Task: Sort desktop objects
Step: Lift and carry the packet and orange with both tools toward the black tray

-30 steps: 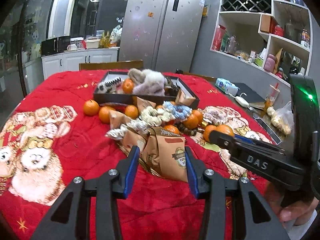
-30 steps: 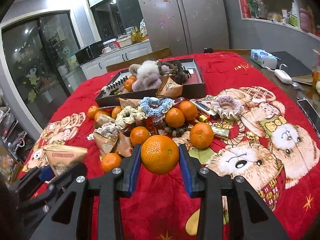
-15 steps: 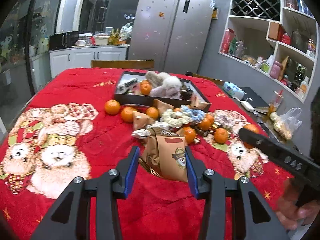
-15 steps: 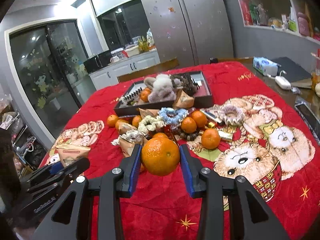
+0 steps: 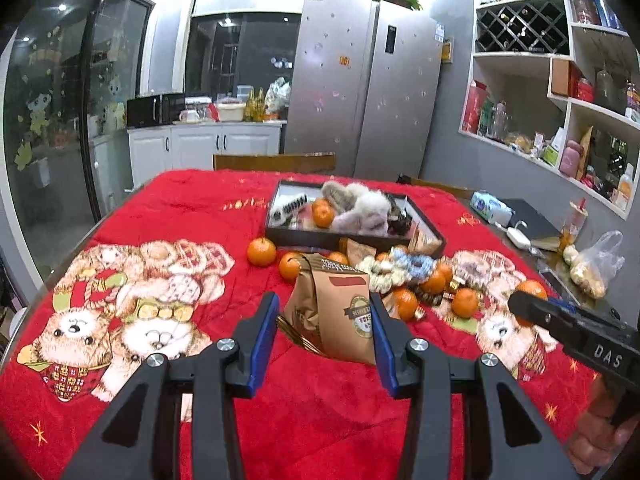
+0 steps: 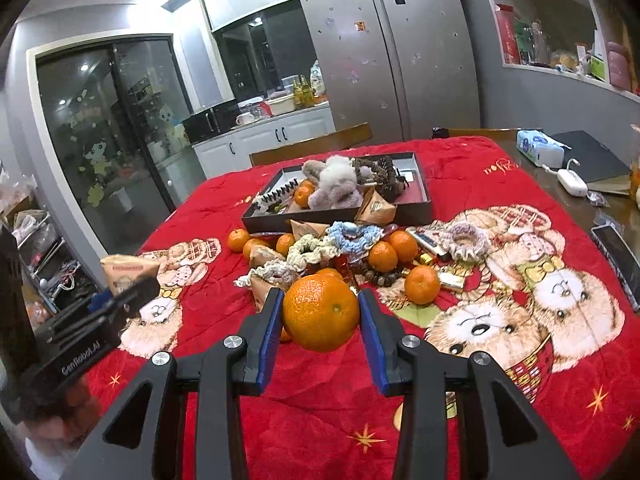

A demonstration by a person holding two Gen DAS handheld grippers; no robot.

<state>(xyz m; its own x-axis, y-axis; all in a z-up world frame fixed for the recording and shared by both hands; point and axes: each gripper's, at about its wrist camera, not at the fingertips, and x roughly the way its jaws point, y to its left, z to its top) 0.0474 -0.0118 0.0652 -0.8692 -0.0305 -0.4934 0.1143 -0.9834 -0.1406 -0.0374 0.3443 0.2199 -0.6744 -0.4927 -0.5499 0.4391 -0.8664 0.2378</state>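
My left gripper [image 5: 325,320] is shut on a brown paper snack bag [image 5: 338,312] and holds it above the red blanket. My right gripper [image 6: 320,312] is shut on an orange [image 6: 321,312], also lifted. The left gripper and its bag show at the left of the right wrist view [image 6: 128,276]. A dark tray [image 6: 416,210] at the back holds fluffy scrunchies, an orange and hair clips. In front of it lies a pile of oranges [image 6: 383,256], knitted scrunchies [image 6: 352,236], small brown packets and beads.
The red blanket [image 5: 180,208] with bear prints covers the table. At the right edge lie a tissue pack [image 6: 538,148], a white charger [image 6: 572,182], a phone [image 6: 618,252] and a plastic bag [image 5: 596,268]. A wooden chair back [image 5: 274,160] stands behind the table.
Both grippers have risen and pulled back from the pile, each carrying its object. The pile and tray look smaller and farther away.
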